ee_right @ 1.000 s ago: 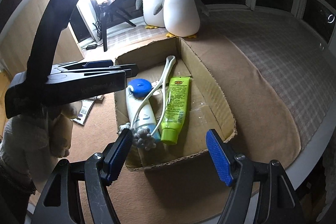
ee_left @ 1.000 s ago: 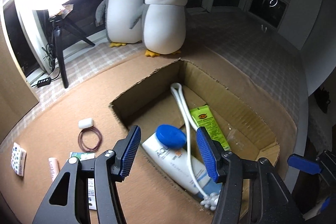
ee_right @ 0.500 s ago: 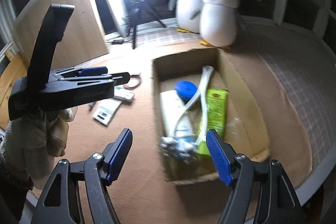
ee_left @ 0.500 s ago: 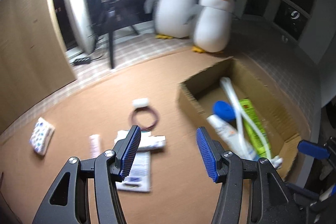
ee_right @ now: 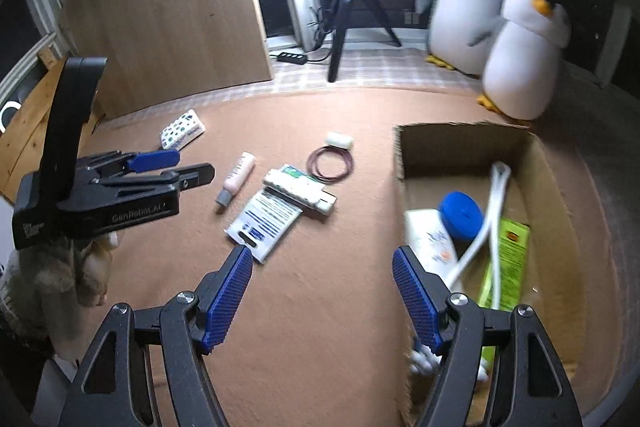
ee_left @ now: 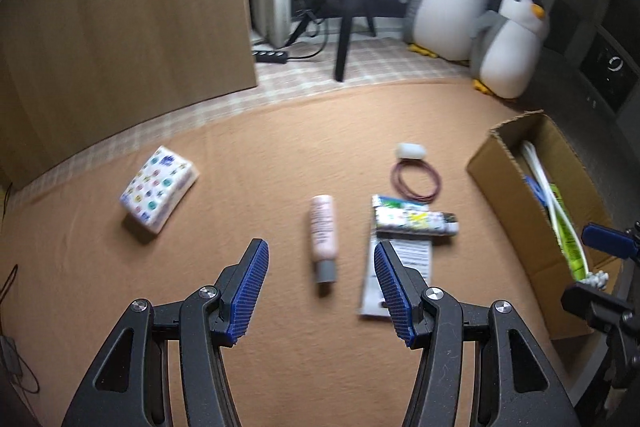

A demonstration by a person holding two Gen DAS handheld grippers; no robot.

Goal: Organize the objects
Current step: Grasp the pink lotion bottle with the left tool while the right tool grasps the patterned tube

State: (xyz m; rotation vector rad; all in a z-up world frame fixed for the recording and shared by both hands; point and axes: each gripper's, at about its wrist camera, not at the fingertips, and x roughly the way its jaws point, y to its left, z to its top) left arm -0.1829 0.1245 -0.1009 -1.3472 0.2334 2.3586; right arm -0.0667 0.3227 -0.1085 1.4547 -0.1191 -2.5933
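Brown cloth carries the loose things: the pink bottle (ee_left: 323, 231) lies just ahead of the left claw (ee_left: 318, 291), whose jaws stand apart and empty, as do the right claw's (ee_right: 322, 299). Blurred as the view is, a hasty grab could roll the bottle, or catch the leaflet (ee_left: 400, 273) beside it, away from the cardboard box (ee_left: 516, 183).
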